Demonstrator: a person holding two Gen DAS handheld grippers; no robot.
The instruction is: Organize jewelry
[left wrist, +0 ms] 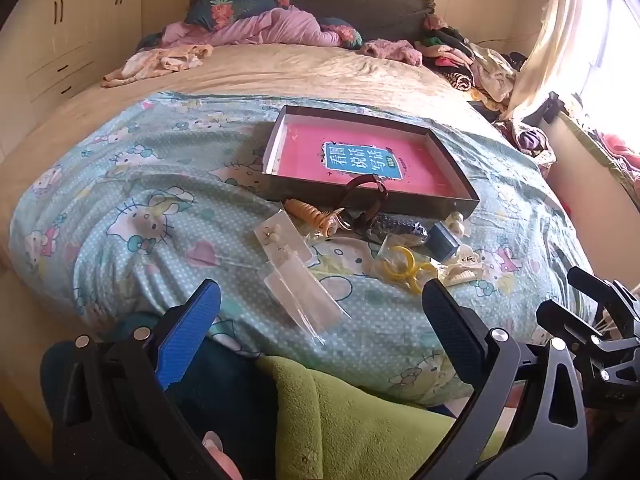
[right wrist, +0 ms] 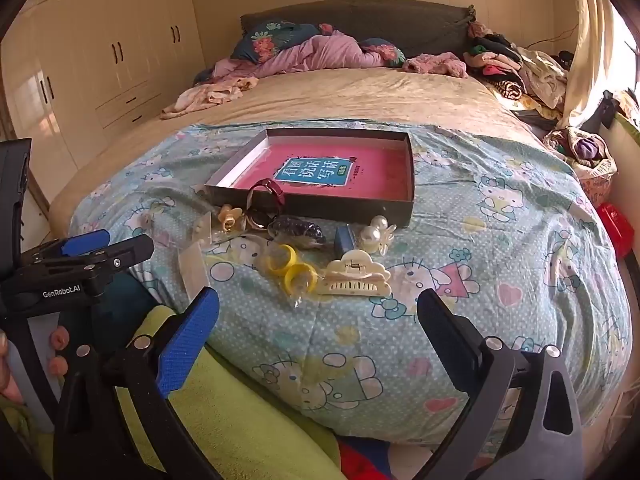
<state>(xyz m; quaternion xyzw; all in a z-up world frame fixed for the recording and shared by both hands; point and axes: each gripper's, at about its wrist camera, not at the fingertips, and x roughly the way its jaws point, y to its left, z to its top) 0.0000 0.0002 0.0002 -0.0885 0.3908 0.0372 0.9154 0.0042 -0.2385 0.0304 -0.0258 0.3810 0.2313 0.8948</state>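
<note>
I had both grippers spread wide and empty, the left gripper hanging just short of the clear earring packets, the right gripper just short of the cream hair clip. The jewelry lay on the quilt before the tray.

Both grippers, the left gripper and the right gripper, have black frames, silver screws and blue textured pads; one arm bears white "GenRobot.AI" lettering.
</note>
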